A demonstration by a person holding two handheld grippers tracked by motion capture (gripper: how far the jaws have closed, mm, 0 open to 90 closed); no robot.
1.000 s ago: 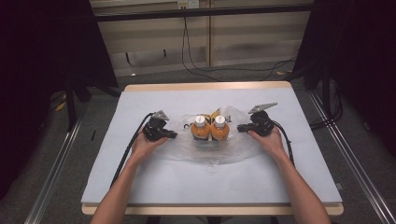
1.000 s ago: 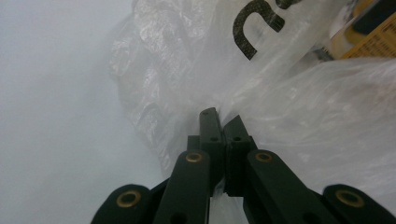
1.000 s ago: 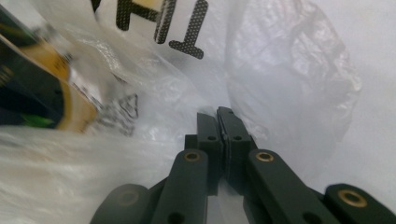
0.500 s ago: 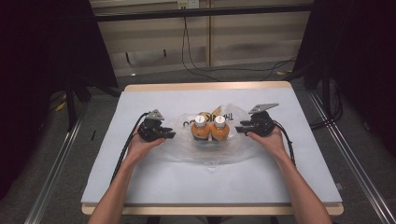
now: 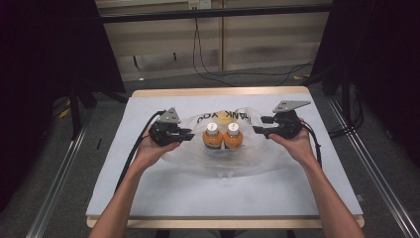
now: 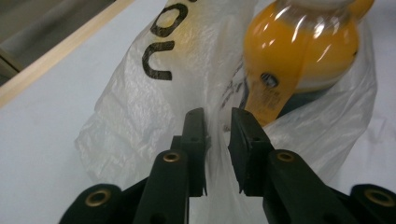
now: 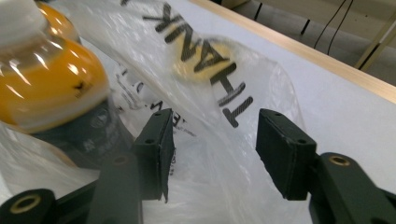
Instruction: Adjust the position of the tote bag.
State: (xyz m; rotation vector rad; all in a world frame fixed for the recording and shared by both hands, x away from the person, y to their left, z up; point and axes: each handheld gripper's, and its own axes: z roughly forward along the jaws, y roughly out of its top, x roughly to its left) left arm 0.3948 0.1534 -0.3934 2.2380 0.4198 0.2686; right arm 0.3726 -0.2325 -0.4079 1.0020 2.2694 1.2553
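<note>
on the white-topped desk (image 5: 163, 193), the left hand-held gripper (image 5: 184, 135) sits just left of a thin clear plastic bag printed with black letters (image 5: 257, 153). its jaws have just been closing a little and stand slightly apart, with a fold of the bag's film between them; whether the pads press it i cannot tell. two orange-filled bottles with white caps (image 5: 223, 137) stand side by side inside the bag at mid-desk. the right hand-held gripper (image 5: 261, 130) is just right of the bag, jaws spread and just been opening, film lying loose between them.
</note>
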